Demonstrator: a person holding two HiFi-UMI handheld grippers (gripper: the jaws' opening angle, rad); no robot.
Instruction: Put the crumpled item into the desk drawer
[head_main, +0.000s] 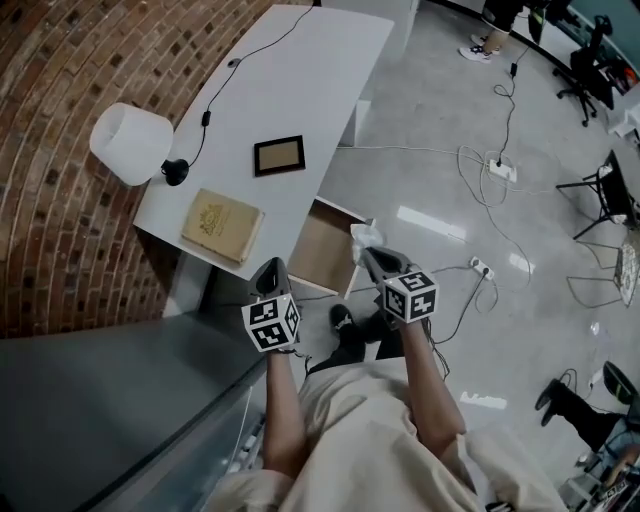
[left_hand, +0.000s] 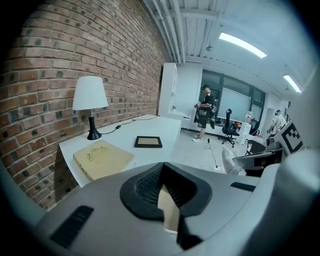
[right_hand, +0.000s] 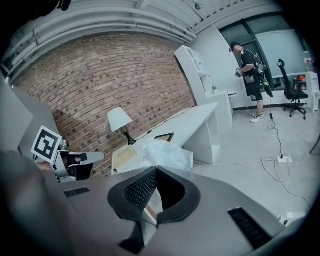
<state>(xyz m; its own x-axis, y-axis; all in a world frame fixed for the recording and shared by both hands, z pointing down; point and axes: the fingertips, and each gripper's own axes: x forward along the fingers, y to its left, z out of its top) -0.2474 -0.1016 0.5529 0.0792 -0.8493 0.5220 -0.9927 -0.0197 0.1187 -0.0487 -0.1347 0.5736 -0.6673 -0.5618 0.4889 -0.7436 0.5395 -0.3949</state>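
The crumpled item (head_main: 366, 237), a wad of clear white plastic, hangs over the right rim of the open desk drawer (head_main: 322, 250). My right gripper (head_main: 368, 255) is shut on it. In the right gripper view the wad (right_hand: 165, 154) bulges just past the jaw tips (right_hand: 152, 200). My left gripper (head_main: 271, 268) hovers at the drawer's near left corner, shut and empty. Through its jaws (left_hand: 164, 192) a sliver of the drawer's brown inside shows. The drawer hangs under the white desk (head_main: 300, 90).
On the desk stand a white lamp (head_main: 130, 143), a tan book (head_main: 222, 225) and a dark picture frame (head_main: 279, 155). A brick wall runs along the left. Cables and a power strip (head_main: 483, 268) lie on the grey floor at right. A person stands far off (right_hand: 250, 75).
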